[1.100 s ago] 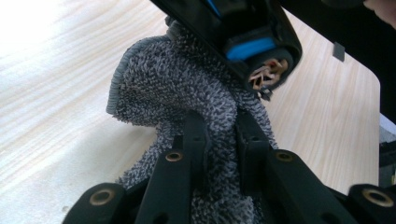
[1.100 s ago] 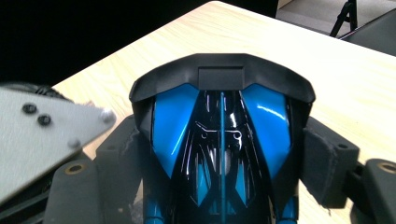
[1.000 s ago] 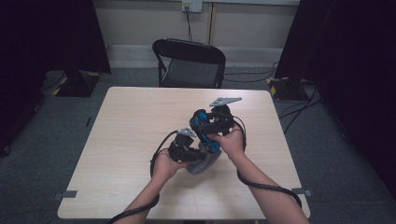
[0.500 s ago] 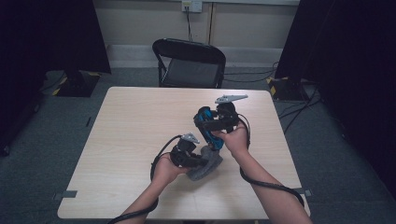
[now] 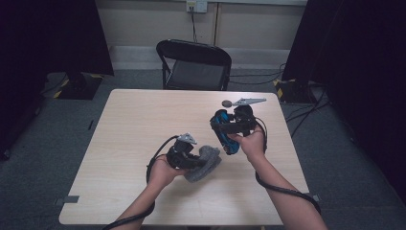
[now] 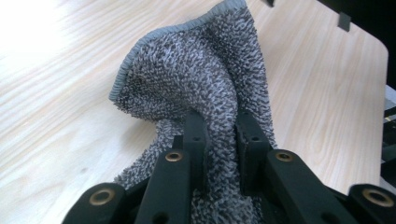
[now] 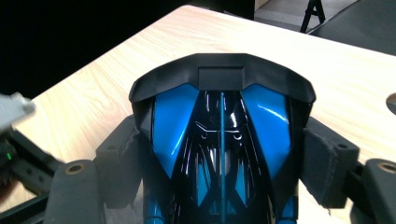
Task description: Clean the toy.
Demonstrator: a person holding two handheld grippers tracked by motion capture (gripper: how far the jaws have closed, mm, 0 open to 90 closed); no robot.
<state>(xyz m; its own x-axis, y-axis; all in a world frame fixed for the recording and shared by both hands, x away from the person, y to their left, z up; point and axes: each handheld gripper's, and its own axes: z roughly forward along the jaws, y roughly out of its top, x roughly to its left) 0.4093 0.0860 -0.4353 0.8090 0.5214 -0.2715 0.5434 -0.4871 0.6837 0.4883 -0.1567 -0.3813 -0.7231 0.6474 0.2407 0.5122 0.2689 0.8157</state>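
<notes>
**Cloth and toy car both in hand, wiping not yet under way**

Nearest the person, the left gripper (image 5: 198,160) has its fingers (image 6: 195,135) pinched narrow on a fold of the grey cloth (image 6: 205,79). The shaggy fabric bunches up between the two pads and fans out beyond them, one hemmed edge standing up, the rest drooping toward the tabletop (image 5: 143,124). From the high view the cloth (image 5: 203,163) sits low over the wood, just ahead of the left hand.

A little farther out and to the right, the right gripper (image 5: 229,130) carries the blue toy car (image 7: 219,140). Its fingers (image 7: 327,163) stand wide, one pad pressed on each flank of the glossy body, with the black spoiler end poking out past the fingertips. In the high view the car (image 5: 222,136) is lifted off the tabletop and tilted, near the cloth but apart from it.

As a judgement: both pick-ups look done, since each tool has its item firmly. What remains appears to be bringing cloth and car together and rubbing the body down; no contact between them shows yet.

Beyond the tabletop stands a black folding chair (image 5: 194,64).
</notes>
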